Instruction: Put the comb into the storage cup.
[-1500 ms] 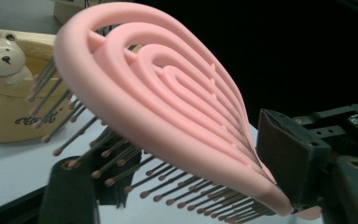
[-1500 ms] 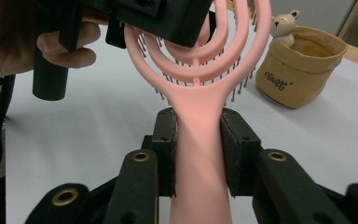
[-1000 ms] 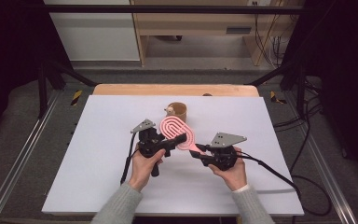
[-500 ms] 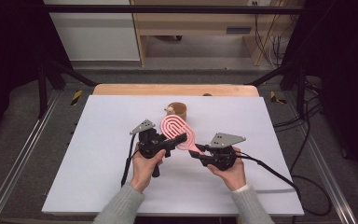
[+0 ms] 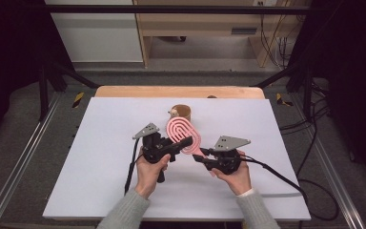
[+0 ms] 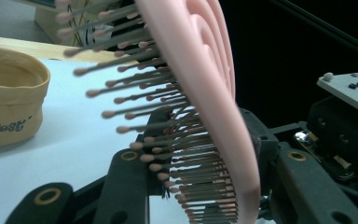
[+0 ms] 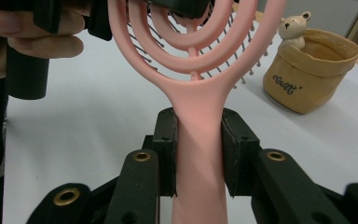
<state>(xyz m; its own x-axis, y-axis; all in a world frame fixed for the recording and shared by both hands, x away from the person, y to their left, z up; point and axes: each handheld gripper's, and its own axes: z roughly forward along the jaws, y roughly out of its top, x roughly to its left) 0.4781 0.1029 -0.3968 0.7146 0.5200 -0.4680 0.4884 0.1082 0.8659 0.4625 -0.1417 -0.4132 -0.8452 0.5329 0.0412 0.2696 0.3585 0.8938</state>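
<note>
The right gripper (image 7: 199, 154) is clamping the pink hairbrush (image 5: 183, 134) by its handle while the left gripper (image 6: 200, 186), jaws just closing, is pinching its head; opposing pulls risk flexing the open frame or bending bristles.

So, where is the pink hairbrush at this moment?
In the high view, the pink hairbrush is at the table's middle between both grippers, just in front of the tan pot; the right gripper clamps its handle.

A white table top (image 5: 100, 157) carried the scene, with a strip of bare wood (image 5: 124, 91) along its far edge. A tan paper pot (image 5: 183, 112) (a small bear figure (image 5: 173, 113) at its rim, perhaps inside it) stood directly on the white surface, near the far middle.
</note>
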